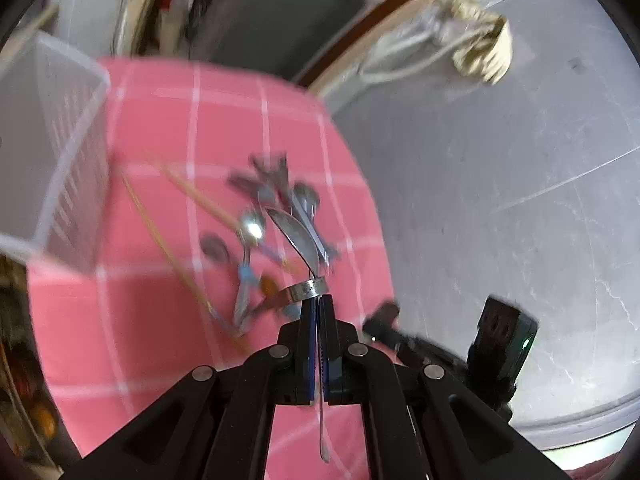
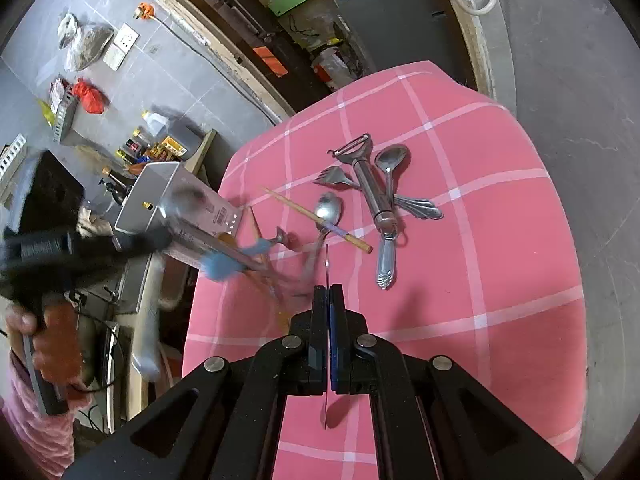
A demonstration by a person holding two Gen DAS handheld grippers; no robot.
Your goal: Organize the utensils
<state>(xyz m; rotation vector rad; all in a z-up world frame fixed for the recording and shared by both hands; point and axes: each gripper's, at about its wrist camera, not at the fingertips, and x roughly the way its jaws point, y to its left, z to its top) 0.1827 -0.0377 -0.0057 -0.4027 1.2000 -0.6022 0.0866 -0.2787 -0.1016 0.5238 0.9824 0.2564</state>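
both tongs busy: left tongs (image 1: 318,300) pinch a spoon (image 1: 298,240), right tongs (image 2: 329,290) pinch a thin knife (image 2: 327,264). bin (image 1: 52,152) looks empty; most utensils (image 2: 376,200) still on pink surface (image 2: 500,260).

Both wrist cameras look steeply down from above the pink checked cloth (image 1: 168,128) (image 2: 500,240), each over its own fingers at 6 o'clock, sharing the utensil pile (image 1: 276,208) (image 2: 372,192).
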